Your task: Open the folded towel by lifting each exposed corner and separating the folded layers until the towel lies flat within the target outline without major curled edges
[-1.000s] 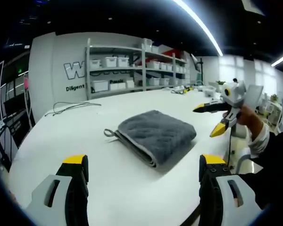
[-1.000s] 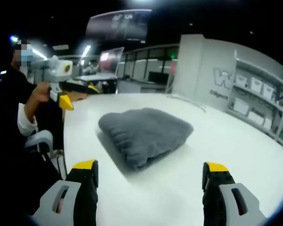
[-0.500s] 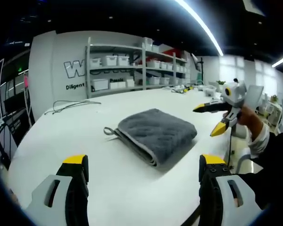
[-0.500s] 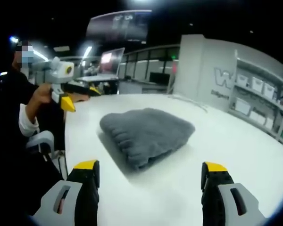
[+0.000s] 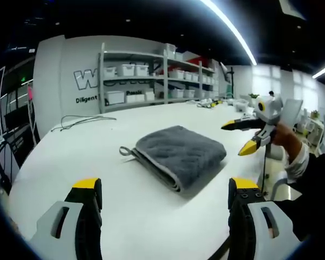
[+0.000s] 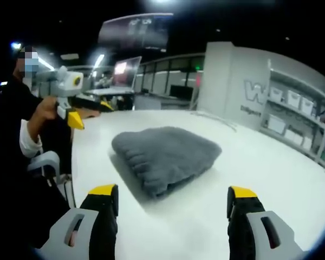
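On the white worktop [image 5: 70, 151] a grey towel [image 5: 180, 153] lies folded into a thick rectangle near the middle, its stacked layers showing along the near edge in the left gripper view and a small hanging loop [image 5: 124, 152] sticking out at its left corner. The left gripper [image 5: 165, 197] is held low over the near edge of the worktop, its two yellow-tipped fingers [image 5: 87, 189] spread wide apart and grasping nothing, with the towel framed between them but well clear of both tips. From the right side of that view the right gripper [image 5: 242, 136] comes in, held by a hand [image 5: 286, 136] with a white cuff; its fingers are parted too and empty, hovering just beside the towel's far right edge without touching it. In the right gripper view the towel [image 6: 165, 156] sits ahead of the released fingers [image 6: 104, 195], its rounded fold facing the camera, and the left gripper [image 6: 84, 115] appears at the left, above the worktop's edge [image 6: 292, 173], held by the person in dark clothing. Behind the worktop in the left gripper view stands a shelving unit [image 5: 151, 76] loaded with white bins, and a thin cable [image 5: 81, 122] lies on the far part of the surface.
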Motion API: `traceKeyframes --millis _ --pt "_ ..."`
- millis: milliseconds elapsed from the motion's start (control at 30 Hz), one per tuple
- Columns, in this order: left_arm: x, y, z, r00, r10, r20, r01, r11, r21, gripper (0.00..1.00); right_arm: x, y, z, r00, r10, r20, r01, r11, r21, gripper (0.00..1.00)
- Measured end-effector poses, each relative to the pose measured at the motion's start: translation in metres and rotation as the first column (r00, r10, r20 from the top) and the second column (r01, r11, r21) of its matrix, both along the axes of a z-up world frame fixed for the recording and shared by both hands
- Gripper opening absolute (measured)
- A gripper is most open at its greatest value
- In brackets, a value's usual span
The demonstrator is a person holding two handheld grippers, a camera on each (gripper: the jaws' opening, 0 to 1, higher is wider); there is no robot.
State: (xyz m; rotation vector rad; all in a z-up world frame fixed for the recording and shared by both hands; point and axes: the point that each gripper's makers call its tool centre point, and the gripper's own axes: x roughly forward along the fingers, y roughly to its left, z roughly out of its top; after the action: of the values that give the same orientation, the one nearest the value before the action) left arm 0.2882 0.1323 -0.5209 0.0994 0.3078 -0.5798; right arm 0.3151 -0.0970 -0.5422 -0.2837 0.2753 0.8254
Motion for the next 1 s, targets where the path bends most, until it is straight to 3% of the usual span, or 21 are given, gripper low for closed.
traceKeyframes --millis 333,700,1000 --pt "0.0023 0.0008 -0.0025 1.000 0.000 -0.005 0.000 1.000 0.004 0.95 0.0014 0.0009 -0.0030 1.000 0.011 0.006 -0.011 1.000 -0.029 0.80" --pt "0.0017 -0.0010 -0.0029 1.000 -0.001 -0.002 0.001 1.000 -0.003 0.95 -0.0052 0.0080 -0.0018 0.999 0.037 0.014 -0.037 0.999 -0.015 0.77" --pt "0.0008 -0.0016 -0.0049 1.000 -0.002 -0.007 0.002 1.000 -0.003 0.95 -0.0055 0.0069 -0.0011 1.000 0.023 0.005 -0.023 1.000 0.018 0.85"
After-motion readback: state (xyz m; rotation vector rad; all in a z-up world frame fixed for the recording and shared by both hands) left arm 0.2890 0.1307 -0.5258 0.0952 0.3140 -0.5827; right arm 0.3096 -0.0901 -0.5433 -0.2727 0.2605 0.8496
